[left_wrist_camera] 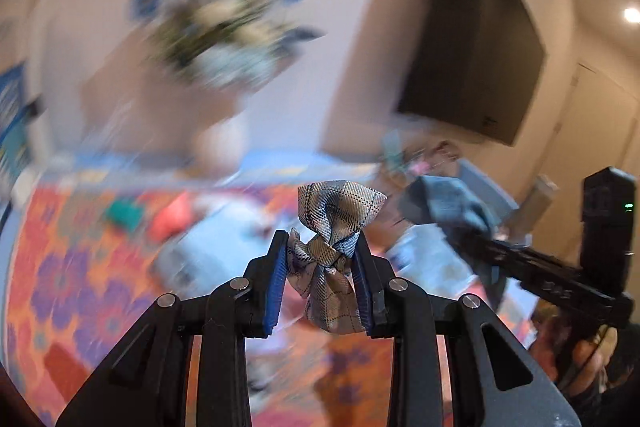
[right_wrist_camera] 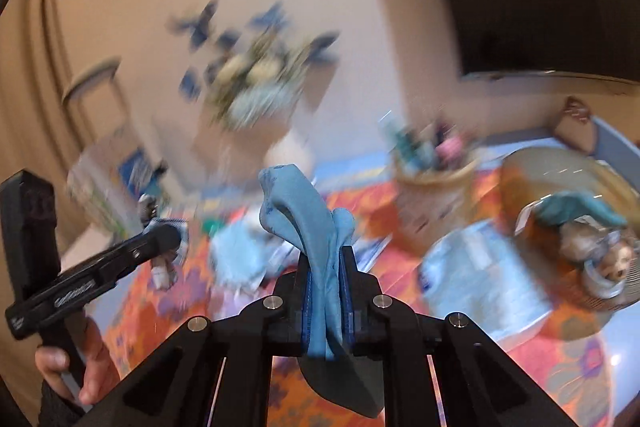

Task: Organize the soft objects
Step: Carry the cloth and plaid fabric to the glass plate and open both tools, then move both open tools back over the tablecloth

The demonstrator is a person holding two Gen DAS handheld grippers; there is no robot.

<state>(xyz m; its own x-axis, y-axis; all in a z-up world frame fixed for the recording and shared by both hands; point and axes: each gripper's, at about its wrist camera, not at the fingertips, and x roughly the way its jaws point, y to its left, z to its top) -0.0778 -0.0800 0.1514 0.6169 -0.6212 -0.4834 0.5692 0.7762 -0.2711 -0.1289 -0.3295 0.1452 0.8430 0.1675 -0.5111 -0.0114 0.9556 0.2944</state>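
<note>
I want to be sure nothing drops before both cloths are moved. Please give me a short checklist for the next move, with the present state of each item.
1. Left gripper shut on the plaid cloth: ok.
2. Right gripper shut on the blue cloth: ok.
3. Both cloths lifted clear of the flowered table cover: ok.
4. The two grippers apart, not touching: ok.
5. Round basket has room beside the soft toys: cannot tell, the picture is blurred.
6. Cloth ends hanging free, not caught: cannot tell.
</note>
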